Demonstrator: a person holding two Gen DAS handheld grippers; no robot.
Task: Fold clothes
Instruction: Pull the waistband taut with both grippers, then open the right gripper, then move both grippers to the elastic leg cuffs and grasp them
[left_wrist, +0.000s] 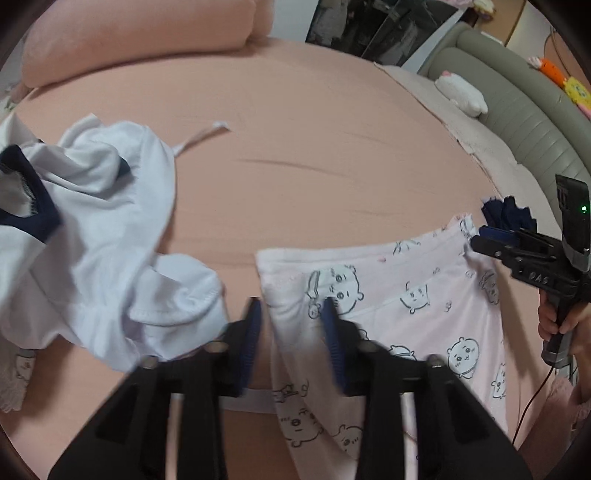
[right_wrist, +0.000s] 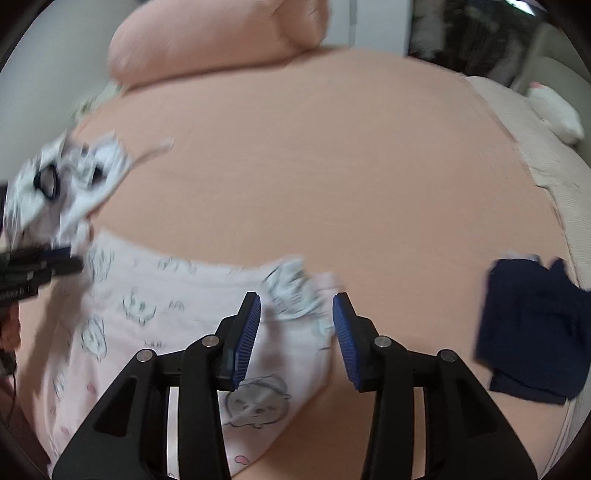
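Observation:
A pale pink garment printed with cartoon faces (left_wrist: 406, 314) lies flat on the pink bed sheet (left_wrist: 314, 147). My left gripper (left_wrist: 293, 328) is open, and its fingers straddle the garment's left top corner. My right gripper (right_wrist: 297, 328) is also open, and the garment's (right_wrist: 166, 306) crumpled right top corner lies between its blue pads (right_wrist: 247, 332). In the left wrist view the right gripper (left_wrist: 478, 240) shows side-on at that corner, held by a hand (left_wrist: 554, 321). The left gripper (right_wrist: 74, 260) appears blurred at the far left of the right wrist view.
A crumpled white garment with navy trim (left_wrist: 92, 221) lies left of the pink one. A dark navy garment (right_wrist: 532, 332) sits at the right bed edge. Pink pillows (left_wrist: 140, 37) are at the back. A white plush toy (left_wrist: 461, 94) rests by a grey-green padded rail (left_wrist: 517, 110).

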